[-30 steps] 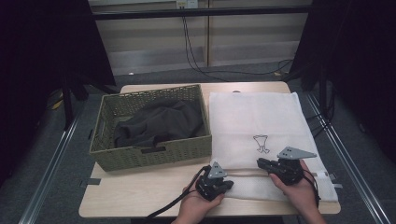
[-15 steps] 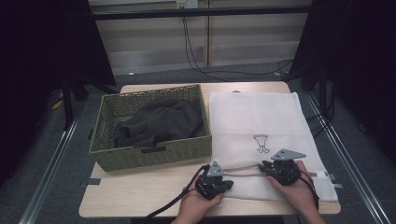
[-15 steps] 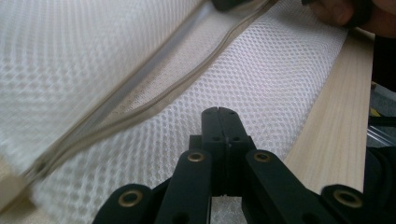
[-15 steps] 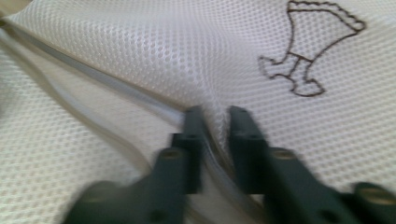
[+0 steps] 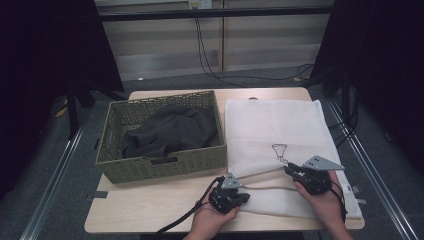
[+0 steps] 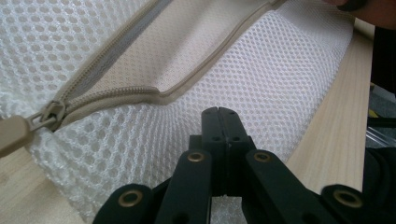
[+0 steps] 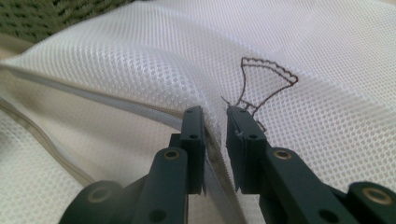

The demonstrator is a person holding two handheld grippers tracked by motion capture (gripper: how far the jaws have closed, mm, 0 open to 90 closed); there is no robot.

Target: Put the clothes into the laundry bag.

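A basket (image 5: 162,162) with dark cloth (image 5: 170,131) stands on the table's (image 5: 150,207) left half, just beside the white mesh bag (image 5: 280,125) spread over the right half. At the front edge the left hand (image 5: 210,222) lies low, palm up, its left gripper (image 5: 243,198) pointing right with jaws together, clamped on the bag's lower mesh below the half-open zipper (image 6: 46,116). Near the front right corner the right hand (image 5: 325,200) holds the right gripper (image 5: 288,170) aimed left; its jaws, slightly apart and just opening, straddle the bag's upper zipper edge.
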